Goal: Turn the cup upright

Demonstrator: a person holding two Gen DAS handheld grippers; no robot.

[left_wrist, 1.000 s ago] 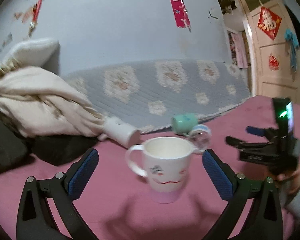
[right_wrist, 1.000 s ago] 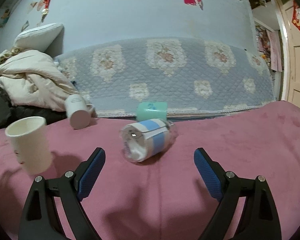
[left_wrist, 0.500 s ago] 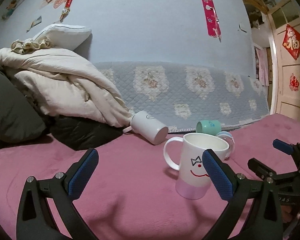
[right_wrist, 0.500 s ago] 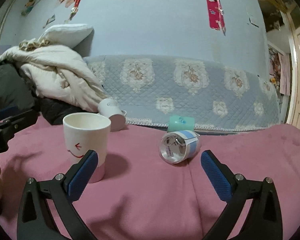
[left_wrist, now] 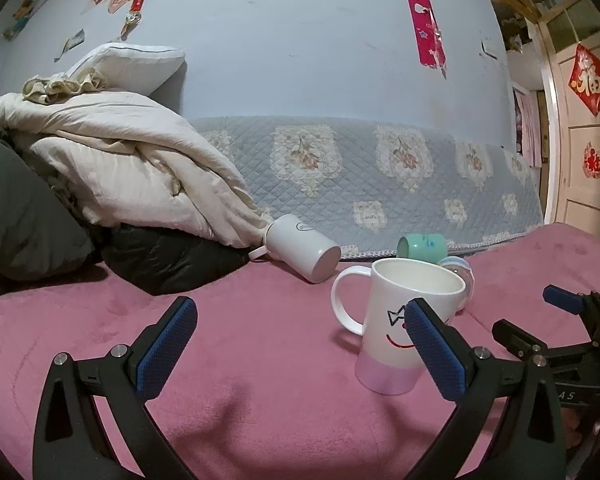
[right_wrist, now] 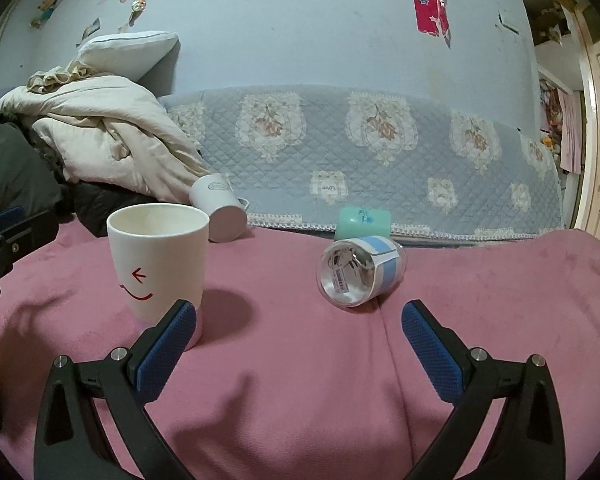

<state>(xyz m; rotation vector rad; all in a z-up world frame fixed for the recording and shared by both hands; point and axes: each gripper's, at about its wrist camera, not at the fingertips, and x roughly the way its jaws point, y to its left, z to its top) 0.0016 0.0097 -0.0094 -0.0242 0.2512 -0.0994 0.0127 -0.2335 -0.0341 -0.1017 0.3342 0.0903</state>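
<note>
So the white ceramic mug with the pale lilac base (left_wrist: 400, 332) is standing upright on the fuzzy pink bed blanket (left_wrist: 260, 360), open mouth up, handle sticking out to the left in the left wrist view. It has a little doodle face: black bow-shaped mark and a red smile on one side, a red arrow-ish eye and smile in the right wrist view (right_wrist: 158, 264).

The left tool (left_wrist: 300, 344) is spread wide with nothing between its blue textured pads; its right pad overlaps the mug in view, but I can't tell if it's touching. The right tool (right_wrist: 298, 344) is wide apart too and holds nothing.

Farther back, a plain white mug on its side (left_wrist: 300, 252) lies against the cream rumpled quilt (left_wrist: 132, 176), with a small oval logo too tiny to read. To the right, a clear glass jar with a light blue label band (right_wrist: 360, 272) lies tipped over, with a barcode sticker inside, unreadable. Just behind it is a mint green plastic cup (right_wrist: 364, 222) on its side. The quilted grey-blue cover with floral medallions (right_wrist: 380, 152) runs along the far wall.
</note>
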